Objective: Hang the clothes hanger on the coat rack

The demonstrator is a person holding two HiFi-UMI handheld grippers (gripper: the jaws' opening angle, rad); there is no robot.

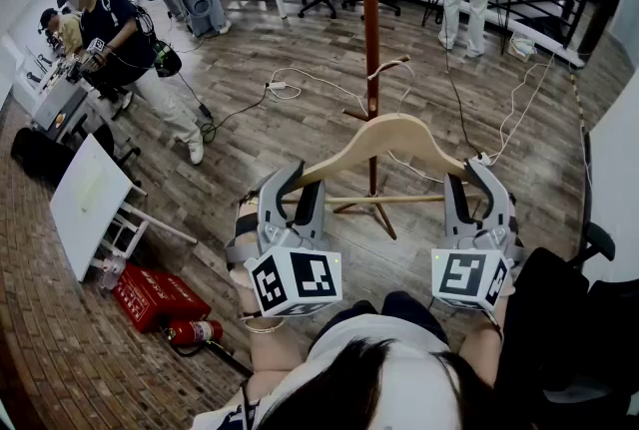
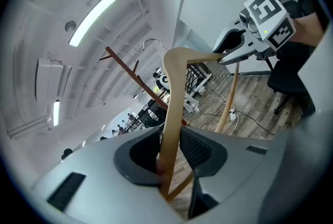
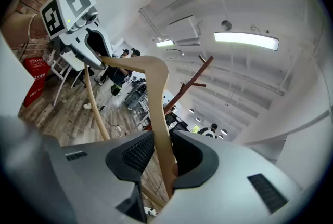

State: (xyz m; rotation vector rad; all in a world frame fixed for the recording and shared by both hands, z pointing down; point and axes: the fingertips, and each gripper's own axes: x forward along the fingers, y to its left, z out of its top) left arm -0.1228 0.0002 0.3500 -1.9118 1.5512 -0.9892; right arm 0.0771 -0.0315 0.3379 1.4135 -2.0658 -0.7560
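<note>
1. A person holds 2 claws side by side, with a wooden clothes hanger [image 1: 394, 134] held up in the air between them.
2. The left claw [image 2: 169, 141] is clamped on the end of the hanger's left arm, and the wood fills the gap between its pads.
3. The right claw [image 3: 158, 147] is clamped the same way on the end of the right arm.
4. The hanger's arch rises ahead of both claws, and its straight lower bar runs from 1 claw to the other.
5. A wooden coat rack [image 1: 369, 9] stands just beyond the hanger, ahead of and between the 2 claws.
6. The hanger's hook [image 1: 384, 71] sits close against the rack's pole. Whether it rests on a peg cannot be told.
7. A red box [image 1: 150, 296] lies on the wooden floor [image 1: 260, 119], below and left of the left claw.
</note>
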